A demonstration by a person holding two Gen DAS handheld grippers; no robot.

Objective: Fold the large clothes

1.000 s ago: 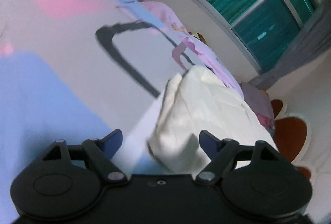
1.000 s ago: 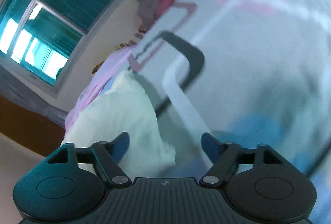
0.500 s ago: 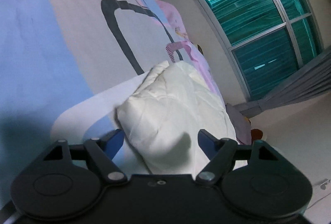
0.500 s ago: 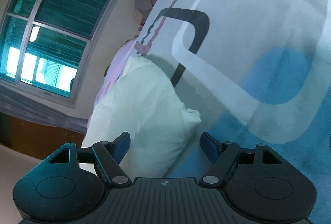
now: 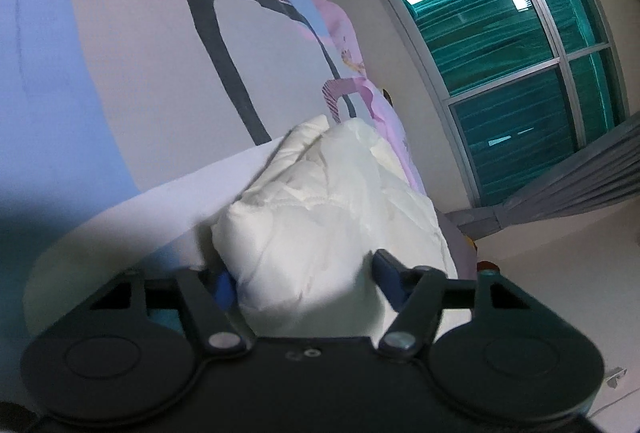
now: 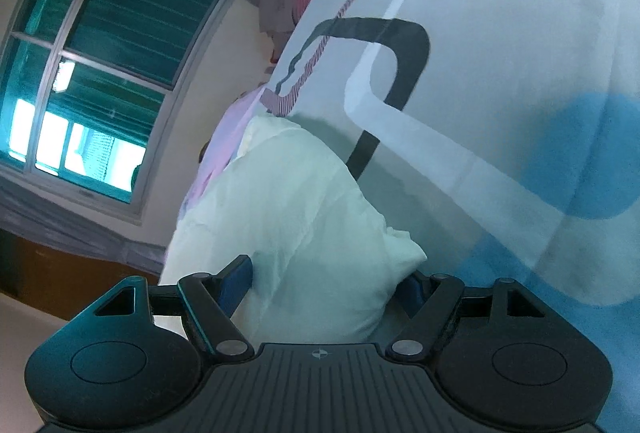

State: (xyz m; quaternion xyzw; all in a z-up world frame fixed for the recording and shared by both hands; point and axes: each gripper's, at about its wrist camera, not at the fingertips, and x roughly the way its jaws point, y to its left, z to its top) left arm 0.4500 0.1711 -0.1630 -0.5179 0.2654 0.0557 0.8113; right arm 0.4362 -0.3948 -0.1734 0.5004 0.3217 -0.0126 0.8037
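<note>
Cream quilted garment (image 5: 328,217) lies bunched on the patterned bed sheet (image 5: 132,65), its near corners poking between both sets of tongs. Left tongs (image 5: 302,279) and right tongs (image 6: 328,279) stand apart, straddling fabric, neither clamped, both equally near.

A puffy cream-white quilted garment (image 5: 328,217) (image 6: 288,225) lies bunched, stretching from 6 toward 12 o'clock.
</note>
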